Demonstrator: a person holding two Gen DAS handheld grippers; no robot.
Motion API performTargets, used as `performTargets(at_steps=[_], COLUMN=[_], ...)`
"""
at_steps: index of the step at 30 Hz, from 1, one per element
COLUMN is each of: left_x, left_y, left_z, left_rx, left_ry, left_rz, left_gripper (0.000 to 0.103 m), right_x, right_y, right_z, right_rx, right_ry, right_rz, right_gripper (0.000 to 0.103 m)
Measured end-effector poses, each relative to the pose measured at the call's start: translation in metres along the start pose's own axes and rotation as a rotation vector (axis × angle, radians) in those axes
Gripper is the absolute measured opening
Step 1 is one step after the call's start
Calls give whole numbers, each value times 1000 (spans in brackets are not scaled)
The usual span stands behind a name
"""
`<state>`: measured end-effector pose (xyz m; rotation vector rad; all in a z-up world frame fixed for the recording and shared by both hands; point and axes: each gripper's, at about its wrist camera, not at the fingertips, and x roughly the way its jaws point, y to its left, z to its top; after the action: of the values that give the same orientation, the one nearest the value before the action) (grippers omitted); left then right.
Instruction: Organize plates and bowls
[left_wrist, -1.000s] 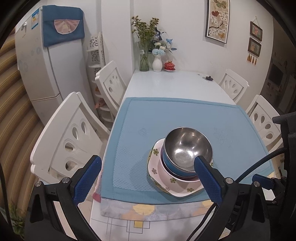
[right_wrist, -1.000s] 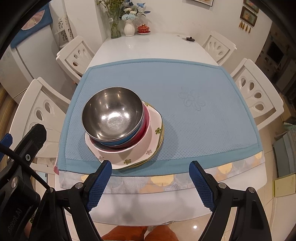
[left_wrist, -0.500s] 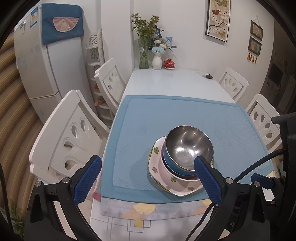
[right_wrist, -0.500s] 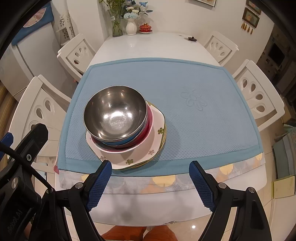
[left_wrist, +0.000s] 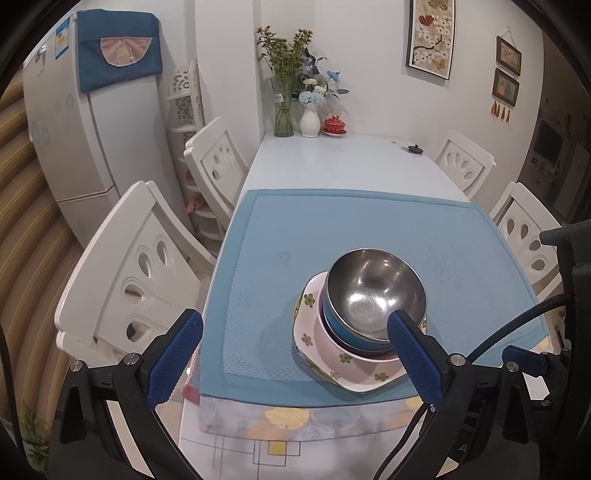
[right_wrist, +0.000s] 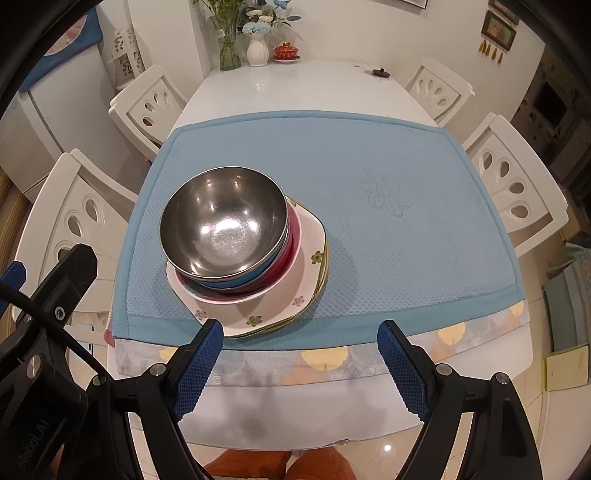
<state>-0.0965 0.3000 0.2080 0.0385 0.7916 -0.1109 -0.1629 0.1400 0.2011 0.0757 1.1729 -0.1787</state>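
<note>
Nothing on the tabletop (right_wrist: 295, 92) has been shifted since the earlier frames: the stack of dishes is seen in the same spot on the blue mat (right_wrist: 406, 258), and only a very slight change of framing can be noticed in both wrist views.

On the near left part of the mat, a steel bowl (right_wrist: 223, 229) is nested on top of a blue bowl (right_wrist: 236, 283), which is set inside a red bowl (right_wrist: 291, 240). These are carried by a white flowered plate (right_wrist: 306, 273), under which the yellowish rim of a second plate (right_wrist: 324, 269) can be made out. From the left wrist view the same stack is seen, with the steel bowl (left_wrist: 375, 291) uppermost and the flowered plate (left_wrist: 343, 362) beneath.

The right claw (right_wrist: 299, 365) is held above the near edge of the tabletop with its blue pads spread wide and nothing between them; its left pad is seen just in front of the plate's near rim. The left claw (left_wrist: 295, 350) is likewise held apart and empty, with its right pad overlapping the stack in the picture; whether it touches cannot be told.

At the far end of the tabletop a glass vase (right_wrist: 229, 48), a white vase (right_wrist: 257, 51) and a red lidded cup (right_wrist: 286, 50) are placed. White chairs (right_wrist: 513, 177) are set along both sides.
</note>
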Motion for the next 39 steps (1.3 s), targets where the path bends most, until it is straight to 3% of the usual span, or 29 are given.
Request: performTargets(at_steps=[39], left_x=[8], left_y=[-3], left_z=[2], left_rx=[40], left_ry=[4], left_rz=[24], left_gripper=[100], right_x=[6], right_y=[3], right_z=[1], right_rx=[4], right_ry=[12], right_rz=[-5], right_gripper=[84])
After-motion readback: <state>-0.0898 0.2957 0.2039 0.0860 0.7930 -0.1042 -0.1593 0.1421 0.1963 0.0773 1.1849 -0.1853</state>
